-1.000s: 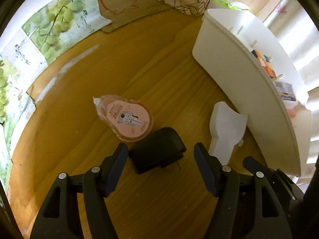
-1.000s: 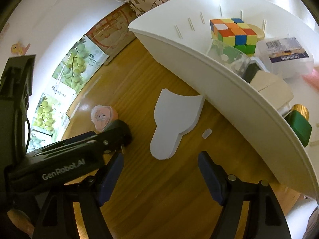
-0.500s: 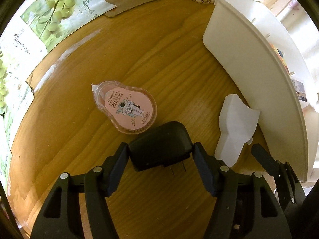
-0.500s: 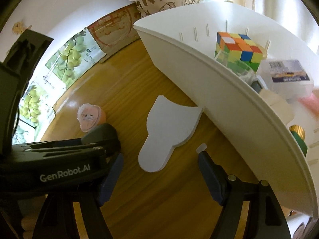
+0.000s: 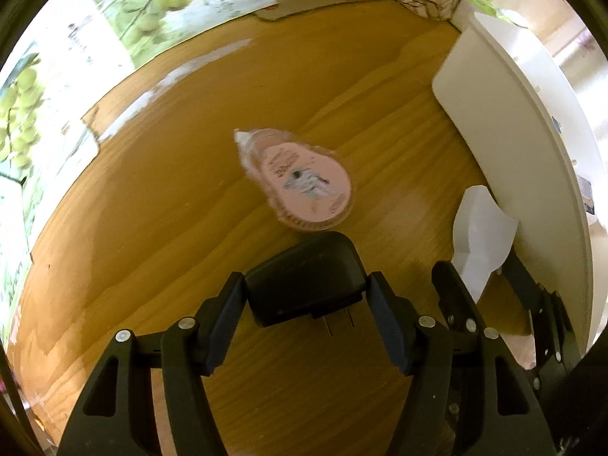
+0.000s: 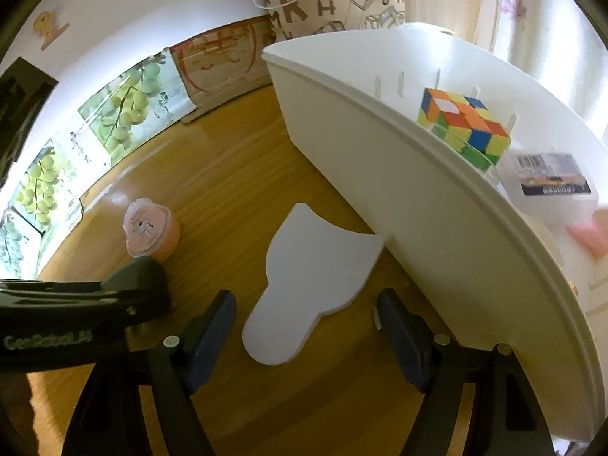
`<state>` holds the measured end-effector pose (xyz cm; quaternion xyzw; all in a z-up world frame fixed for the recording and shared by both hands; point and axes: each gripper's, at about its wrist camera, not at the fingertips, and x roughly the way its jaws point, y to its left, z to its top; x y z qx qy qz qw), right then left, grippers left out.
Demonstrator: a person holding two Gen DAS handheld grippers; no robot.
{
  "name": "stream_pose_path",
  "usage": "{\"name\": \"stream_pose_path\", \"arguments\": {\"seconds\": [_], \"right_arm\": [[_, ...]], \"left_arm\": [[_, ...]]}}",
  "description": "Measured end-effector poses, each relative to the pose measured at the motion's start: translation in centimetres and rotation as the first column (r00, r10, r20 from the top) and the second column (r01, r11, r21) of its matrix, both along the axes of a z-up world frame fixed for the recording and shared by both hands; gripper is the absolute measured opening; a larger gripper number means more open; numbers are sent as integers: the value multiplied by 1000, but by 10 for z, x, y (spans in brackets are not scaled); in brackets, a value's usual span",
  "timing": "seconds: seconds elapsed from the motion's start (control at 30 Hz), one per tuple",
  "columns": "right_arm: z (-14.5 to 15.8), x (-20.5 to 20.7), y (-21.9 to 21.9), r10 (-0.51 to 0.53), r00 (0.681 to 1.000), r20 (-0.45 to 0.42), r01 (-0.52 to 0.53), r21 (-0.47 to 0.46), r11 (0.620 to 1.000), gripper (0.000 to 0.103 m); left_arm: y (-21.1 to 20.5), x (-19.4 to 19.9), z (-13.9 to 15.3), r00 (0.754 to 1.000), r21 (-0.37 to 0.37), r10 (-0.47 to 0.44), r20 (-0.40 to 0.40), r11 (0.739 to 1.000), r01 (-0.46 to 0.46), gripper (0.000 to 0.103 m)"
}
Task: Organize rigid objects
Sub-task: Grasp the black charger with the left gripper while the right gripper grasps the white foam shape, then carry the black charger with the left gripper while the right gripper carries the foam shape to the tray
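Black plastic fills my left tongs [image 5: 306,300]: I have the black plug adapter [image 5: 304,279] clamped between both pads, its two metal prongs pointing back toward me at 6 o'clock. Just past it at 12 o'clock the pink tape dispenser [image 5: 304,186] lies flat on the wooden table [image 5: 152,228], very near the adapter; I cannot tell whether they touch.

My right tongs [image 6: 306,336] stand wide apart with nothing gripped. The white foam cutout [image 6: 311,285] lies flat on the table between the pads, its narrow rounded end toward me and its wide end running out to 12 o'clock, where one corner meets the wall of the white bin [image 6: 380,174]. At 2 o'clock inside the bin I see a colourful puzzle cube [image 6: 463,125] and, beside it, a clear plastic box [image 6: 551,182] with a barcode label.
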<state>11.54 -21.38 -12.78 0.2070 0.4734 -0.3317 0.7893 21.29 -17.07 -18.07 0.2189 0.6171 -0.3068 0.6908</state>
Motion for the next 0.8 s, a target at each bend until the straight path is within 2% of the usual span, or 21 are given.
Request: {"name": "stream_pose_path", "arguments": {"seconds": [0.23,0.43,0.63,0.8], "right_arm": [[-4,9,3,47,999,-15,-48,-60,997,74],[-6,11,-2,70,997,-34,-73,-101,992,56],[-5,16,-3,119,992,-47,-123,-95,988,55],[-4,18,-2,164,984,-65,-169,-80,982,55]], "left_arm": [[26,2,8,999,-2,45,-2,999,-45,68],[41,5,18,996,1,91,-6,996,-91,68],[45,10,30,994,0,111,0,994,-111,68],[57,-8,40,993,7,120,6,993,-120,68]]}}
